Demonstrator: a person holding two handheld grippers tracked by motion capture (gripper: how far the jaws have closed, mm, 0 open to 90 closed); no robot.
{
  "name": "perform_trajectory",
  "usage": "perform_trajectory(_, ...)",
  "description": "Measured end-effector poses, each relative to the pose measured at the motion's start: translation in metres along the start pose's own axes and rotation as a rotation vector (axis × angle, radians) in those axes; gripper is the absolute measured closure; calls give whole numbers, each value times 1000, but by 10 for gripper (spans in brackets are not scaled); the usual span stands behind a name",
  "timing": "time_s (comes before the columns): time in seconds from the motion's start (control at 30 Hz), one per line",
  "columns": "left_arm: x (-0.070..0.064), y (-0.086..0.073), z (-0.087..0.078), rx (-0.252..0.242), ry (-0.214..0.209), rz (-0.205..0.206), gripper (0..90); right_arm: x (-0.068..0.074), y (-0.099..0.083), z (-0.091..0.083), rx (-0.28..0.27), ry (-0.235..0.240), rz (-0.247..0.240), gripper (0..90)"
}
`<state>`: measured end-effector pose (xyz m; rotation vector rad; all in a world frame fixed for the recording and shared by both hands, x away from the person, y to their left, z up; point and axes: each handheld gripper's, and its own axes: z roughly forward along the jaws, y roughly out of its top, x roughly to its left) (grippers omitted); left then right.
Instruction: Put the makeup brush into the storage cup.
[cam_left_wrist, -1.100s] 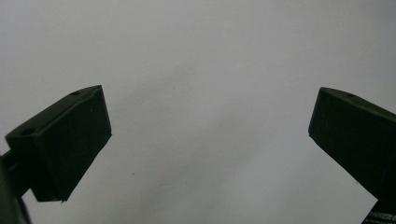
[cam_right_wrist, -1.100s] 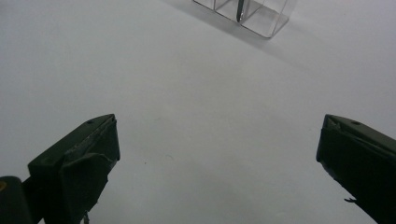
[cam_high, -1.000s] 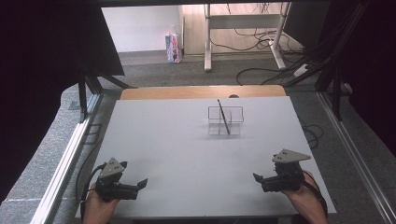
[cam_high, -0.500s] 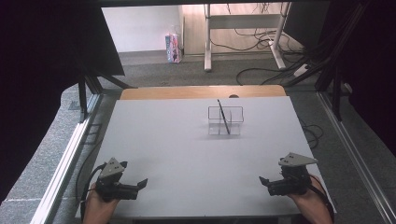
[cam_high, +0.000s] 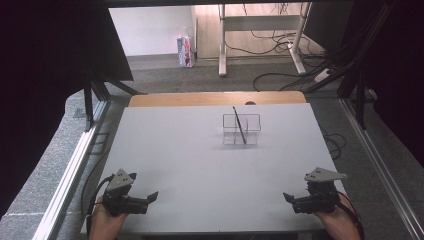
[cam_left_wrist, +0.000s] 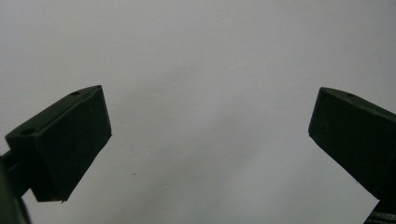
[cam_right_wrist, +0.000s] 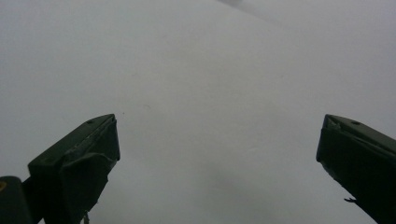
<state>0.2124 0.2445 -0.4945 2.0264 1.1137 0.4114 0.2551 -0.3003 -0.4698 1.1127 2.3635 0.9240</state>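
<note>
Pen (cam_high: 239, 125) upright in clear holder (cam_high: 241, 130); L gripper (cam_high: 147, 198) & R gripper (cam_high: 291, 199) agape, well apart.

Grey carpet floor (cam_high: 165, 75), cables (cam_high: 280, 75), desk legs (cam_high: 260, 37).

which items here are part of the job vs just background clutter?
In play:
clear holder on the white table
dark pen leaning in it
left gripper, open, empty
right gripper, open, empty

Just lying about:
pink carton on the floor
cables and desk legs beyond the table
</note>
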Motion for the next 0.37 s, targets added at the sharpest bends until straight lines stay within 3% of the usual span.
perform_trajectory(0.37, 0, 1, 1, 1, 2, 2, 0, -2, -2, -1, 7, 1, 20, 0)
